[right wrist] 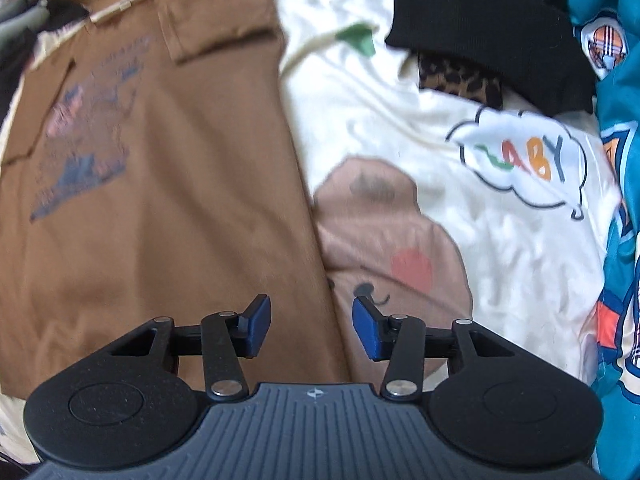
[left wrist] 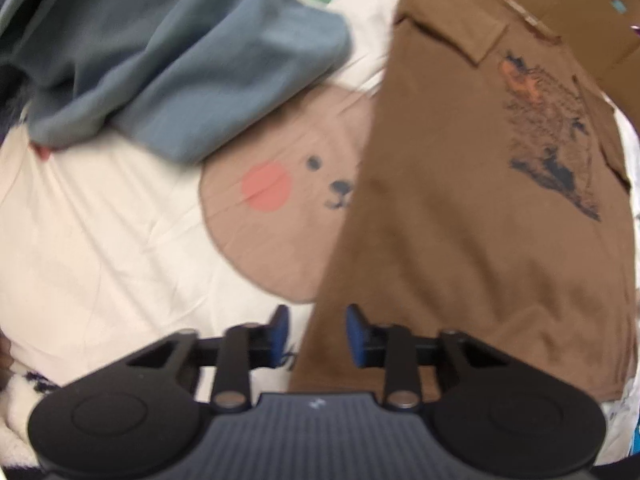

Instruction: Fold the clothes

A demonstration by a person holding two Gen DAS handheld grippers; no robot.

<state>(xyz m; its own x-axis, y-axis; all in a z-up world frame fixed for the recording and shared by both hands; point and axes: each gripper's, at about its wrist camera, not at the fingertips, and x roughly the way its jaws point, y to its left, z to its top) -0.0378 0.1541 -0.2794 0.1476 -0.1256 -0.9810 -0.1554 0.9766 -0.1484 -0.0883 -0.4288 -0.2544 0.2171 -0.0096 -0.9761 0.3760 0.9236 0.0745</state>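
Brown T-shirt (left wrist: 460, 220) lies flat on the cream bear-print bedsheet (left wrist: 100, 220), print side up, in my left wrist view. My left gripper (left wrist: 316, 334) hangs over its side edge, jaws narrowly apart with the edge below the gap, gripping nothing. A grey-blue garment (left wrist: 180, 60) lies crumpled towards the sheet's far side.

From my right wrist, the same shirt (right wrist: 180, 200) lies left. My right gripper (right wrist: 312, 328) straddles its other side edge, jaws half open, empty. A black garment (right wrist: 480, 20) and teal garment (right wrist: 618, 220) lie far right.
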